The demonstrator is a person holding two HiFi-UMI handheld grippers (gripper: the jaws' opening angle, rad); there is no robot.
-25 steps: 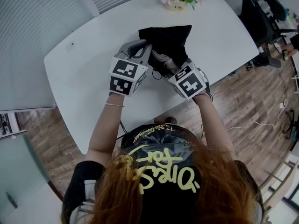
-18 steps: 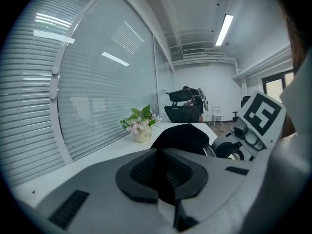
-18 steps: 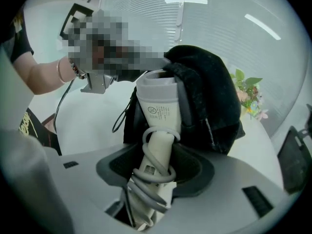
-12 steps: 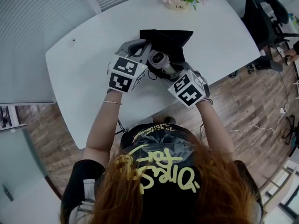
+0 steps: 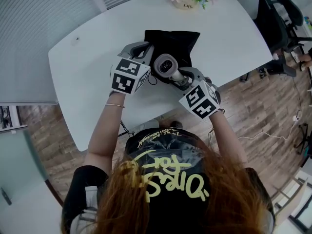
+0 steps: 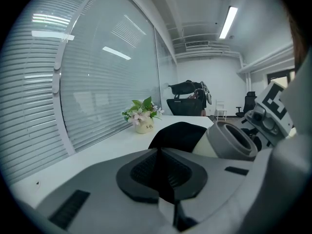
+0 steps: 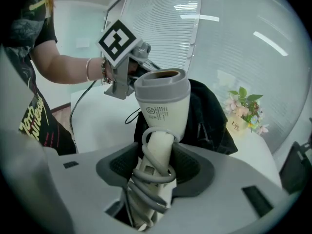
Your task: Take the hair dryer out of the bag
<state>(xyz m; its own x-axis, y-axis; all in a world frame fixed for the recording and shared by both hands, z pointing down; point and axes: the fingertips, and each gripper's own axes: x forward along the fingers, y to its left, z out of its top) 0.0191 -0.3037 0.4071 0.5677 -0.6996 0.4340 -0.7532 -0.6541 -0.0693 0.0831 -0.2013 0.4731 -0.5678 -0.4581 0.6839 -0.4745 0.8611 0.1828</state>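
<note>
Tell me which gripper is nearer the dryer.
Right. The right gripper is clamped on the handle of the dryer, with the cord wound round it. The left gripper is shut on the edge of the bag, beside the dryer's barrel.

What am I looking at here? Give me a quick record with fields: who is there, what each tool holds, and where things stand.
Who: a person with a gripper in each hand, at a white table
Left gripper: shut on the edge of the black bag
Right gripper: shut on the handle of the hair dryer, with the cord wound round it
Hair dryer: barrel out of the bag, held just in front of it
Also on table: flower pot at the far edge
</note>
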